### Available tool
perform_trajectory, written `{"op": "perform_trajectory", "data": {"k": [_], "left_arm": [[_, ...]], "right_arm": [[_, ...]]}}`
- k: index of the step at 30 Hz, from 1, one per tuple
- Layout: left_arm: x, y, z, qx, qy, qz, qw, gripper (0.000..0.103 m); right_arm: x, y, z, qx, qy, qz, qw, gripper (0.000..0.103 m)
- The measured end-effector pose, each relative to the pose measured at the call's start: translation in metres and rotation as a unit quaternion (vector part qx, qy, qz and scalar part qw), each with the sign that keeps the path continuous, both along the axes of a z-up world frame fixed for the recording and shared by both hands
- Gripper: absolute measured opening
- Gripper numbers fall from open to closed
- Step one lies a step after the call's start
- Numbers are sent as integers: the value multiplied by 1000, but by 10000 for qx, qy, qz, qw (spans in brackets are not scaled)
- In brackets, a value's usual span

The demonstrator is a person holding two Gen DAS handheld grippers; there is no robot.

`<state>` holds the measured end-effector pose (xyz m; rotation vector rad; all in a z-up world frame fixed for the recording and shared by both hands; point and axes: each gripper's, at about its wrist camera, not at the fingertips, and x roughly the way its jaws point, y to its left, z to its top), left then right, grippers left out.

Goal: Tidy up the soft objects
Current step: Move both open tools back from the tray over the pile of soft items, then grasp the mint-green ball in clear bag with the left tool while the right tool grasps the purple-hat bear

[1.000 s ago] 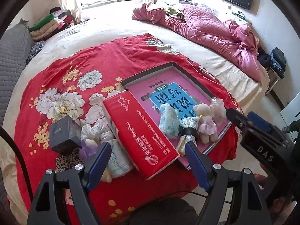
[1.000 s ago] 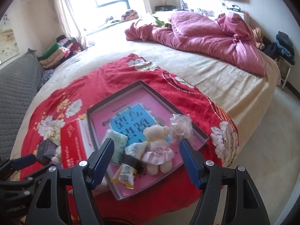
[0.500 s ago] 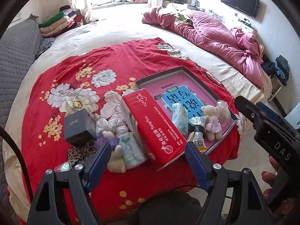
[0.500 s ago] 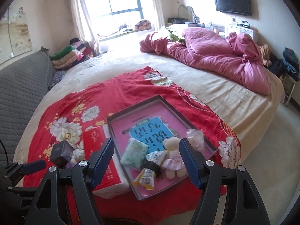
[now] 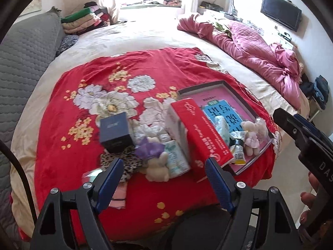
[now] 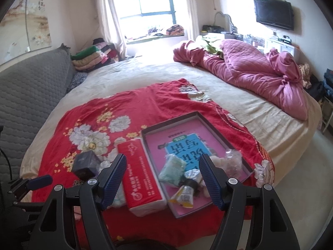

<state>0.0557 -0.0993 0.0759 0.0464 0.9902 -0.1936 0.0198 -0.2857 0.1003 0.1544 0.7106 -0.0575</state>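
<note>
We hold the left gripper (image 5: 161,176) and right gripper (image 6: 162,173) spread wide, both empty and touching nothing. Just ahead of our left fingers lies the beige plush bunny in purple (image 5: 155,160), long axis running away from us.

Cream plush bear (image 5: 156,167) lying beside tissue packs (image 5: 177,156); pink-dressed bear (image 5: 250,138) in tray (image 5: 247,164)
</note>
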Motion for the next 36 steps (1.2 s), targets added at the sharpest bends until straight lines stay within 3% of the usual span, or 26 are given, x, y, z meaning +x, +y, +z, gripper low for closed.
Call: {"op": "perform_trajectory", "data": {"k": [9, 24, 36], "left_arm": [[-9, 34, 4, 92, -75, 298, 9995, 80], [-21, 97, -3, -105, 58, 874, 9961, 80], [-26, 145, -11, -183, 99, 1303, 9913, 80]], "right_arm": [[-4, 29, 14, -235, -75, 216, 9995, 73], [-10, 63, 27, -402, -160, 481, 9979, 73], [-8, 92, 18, -456, -72, 814, 9956, 73]]}}
